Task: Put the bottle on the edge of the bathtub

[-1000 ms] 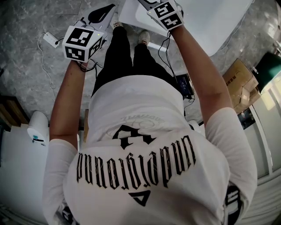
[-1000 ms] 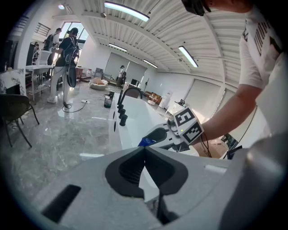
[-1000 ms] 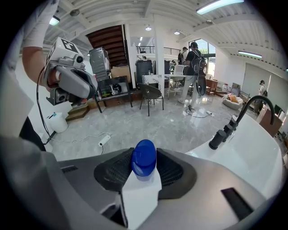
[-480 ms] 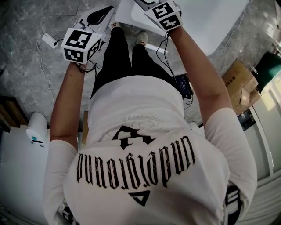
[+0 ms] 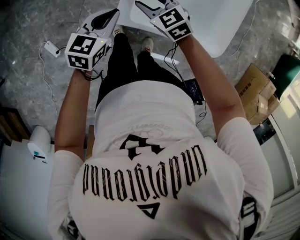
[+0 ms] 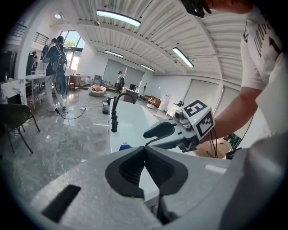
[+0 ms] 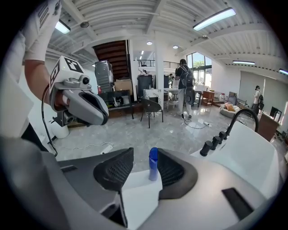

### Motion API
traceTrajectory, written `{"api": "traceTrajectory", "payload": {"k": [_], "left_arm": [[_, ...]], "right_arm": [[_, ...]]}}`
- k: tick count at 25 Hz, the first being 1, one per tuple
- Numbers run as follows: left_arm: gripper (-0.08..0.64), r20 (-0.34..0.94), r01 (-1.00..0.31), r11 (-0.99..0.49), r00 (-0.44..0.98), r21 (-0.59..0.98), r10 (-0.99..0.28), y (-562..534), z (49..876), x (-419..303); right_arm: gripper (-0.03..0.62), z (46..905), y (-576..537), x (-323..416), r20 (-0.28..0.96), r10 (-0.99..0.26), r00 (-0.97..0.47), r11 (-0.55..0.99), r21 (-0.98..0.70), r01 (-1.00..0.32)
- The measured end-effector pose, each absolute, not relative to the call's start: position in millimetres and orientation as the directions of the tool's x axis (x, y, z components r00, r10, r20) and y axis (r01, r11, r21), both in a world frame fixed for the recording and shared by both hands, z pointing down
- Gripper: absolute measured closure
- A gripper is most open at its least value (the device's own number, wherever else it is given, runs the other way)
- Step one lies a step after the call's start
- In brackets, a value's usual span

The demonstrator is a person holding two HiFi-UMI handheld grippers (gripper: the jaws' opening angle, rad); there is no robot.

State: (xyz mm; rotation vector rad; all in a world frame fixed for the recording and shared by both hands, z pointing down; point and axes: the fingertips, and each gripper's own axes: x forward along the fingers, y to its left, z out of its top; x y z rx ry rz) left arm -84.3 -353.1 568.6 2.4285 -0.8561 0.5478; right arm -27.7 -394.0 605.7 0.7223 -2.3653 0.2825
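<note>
A blue bottle point(image 7: 153, 164) stands upright on the white bathtub edge point(image 7: 135, 193). My right gripper point(image 7: 145, 155) is open and its jaws have just been opening. The bottle shows between the pads, past them, and they do not press on it. In the head view the right gripper point(image 5: 147, 7) hangs over the tub rim point(image 5: 220, 28), and the bottle is hidden. My left gripper point(image 6: 145, 148) is shut with nothing in it and sits left of the tub point(image 5: 101, 21). The left gripper view shows only the bottle's blue cap point(image 6: 125, 146), beside the right gripper point(image 6: 157, 130).
A black faucet point(image 7: 225, 130) stands on the tub's far rim. A power strip with cable point(image 5: 49, 47) lies on the marble floor at left. Cardboard boxes point(image 5: 255, 89) sit at right and a white round fixture point(image 5: 37, 143) at lower left. Chairs and people are far off.
Both grippers have lifted. The right gripper's jaws have drawn back from the tub edge and now show at the top of the head view.
</note>
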Motion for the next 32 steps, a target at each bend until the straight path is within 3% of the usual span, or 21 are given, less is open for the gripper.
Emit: {"api": "traceTrajectory", "payload": {"k": [3,15,32], "left_arm": [[0.545,0.502,-0.667,-0.679,0.720,0.308,-0.479,-345.6,555.9,-73.4],[0.545,0.440,-0.694,-0.672,0.703,0.258,-0.558,-293.6,493.9,-44.3],[0.546,0.324,-0.737,-0.662,0.664,0.134,-0.674,-238.1,388.8,-20.9]], "right_arm": [[0.426,586.8,-380.2,-19.8,0.609,-0.437,-0.662,0.829,-0.012,-0.559],[0.534,511.1,-315.4,11.6,0.513,-0.441,-0.736,0.852,-0.019,-0.523],[0.572,398.2,-250.0,58.9,0.386,-0.458,-0.801,0.877,0.048,-0.479]]}}
